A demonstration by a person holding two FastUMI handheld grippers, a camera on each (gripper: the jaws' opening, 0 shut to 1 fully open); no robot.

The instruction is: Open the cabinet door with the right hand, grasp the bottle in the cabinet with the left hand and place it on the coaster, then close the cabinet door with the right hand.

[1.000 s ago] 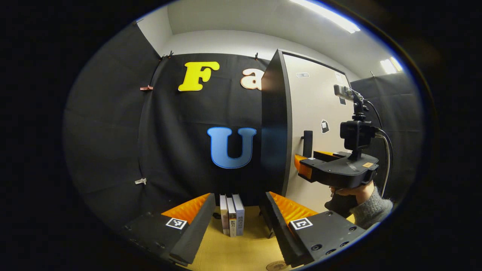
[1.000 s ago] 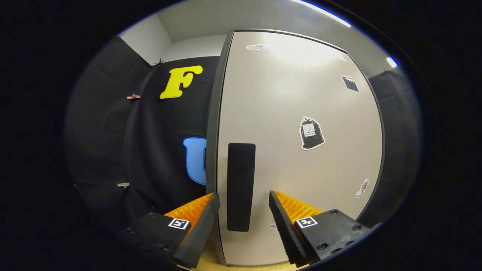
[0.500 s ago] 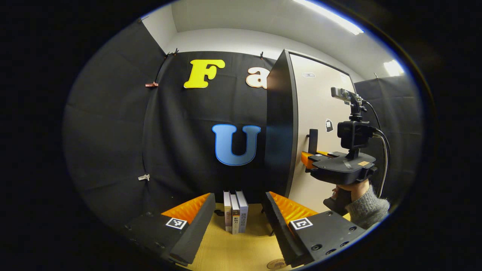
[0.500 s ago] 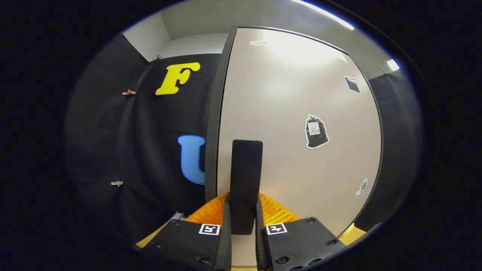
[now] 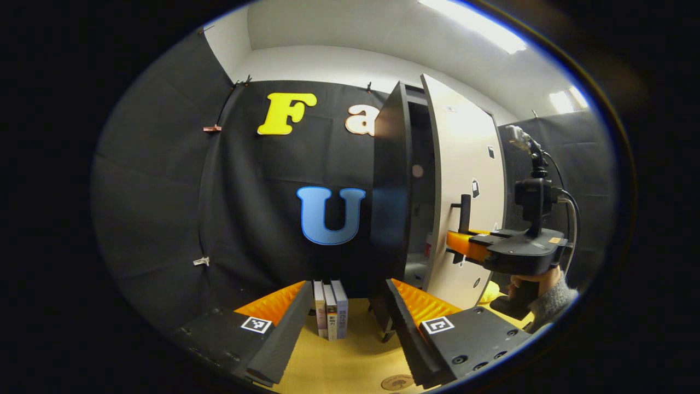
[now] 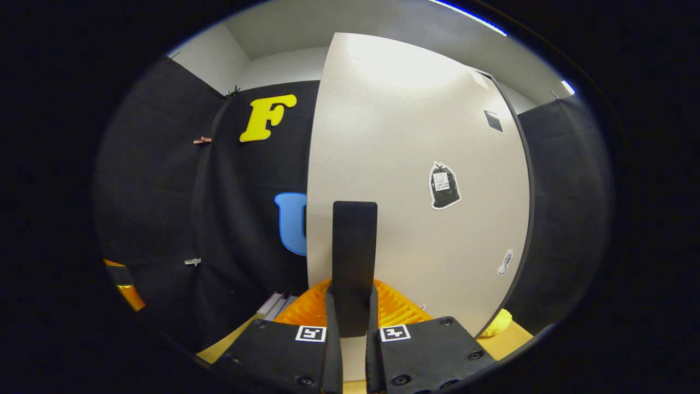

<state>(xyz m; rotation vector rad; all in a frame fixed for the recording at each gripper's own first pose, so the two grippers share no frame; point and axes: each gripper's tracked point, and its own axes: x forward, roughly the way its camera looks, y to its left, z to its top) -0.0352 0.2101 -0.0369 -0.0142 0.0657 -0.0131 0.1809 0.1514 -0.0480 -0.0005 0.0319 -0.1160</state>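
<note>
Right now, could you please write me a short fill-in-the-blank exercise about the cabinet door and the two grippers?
1. The right gripper is shut on the door's black ____.
2. The cabinet door stands partly ____, showing a dark gap into the cabinet.
3. The left gripper has its fingers ____, with nothing between them.
4. On the table, three ____ stand upright beyond the left gripper.

Missing words: handle; open; open; books
</note>
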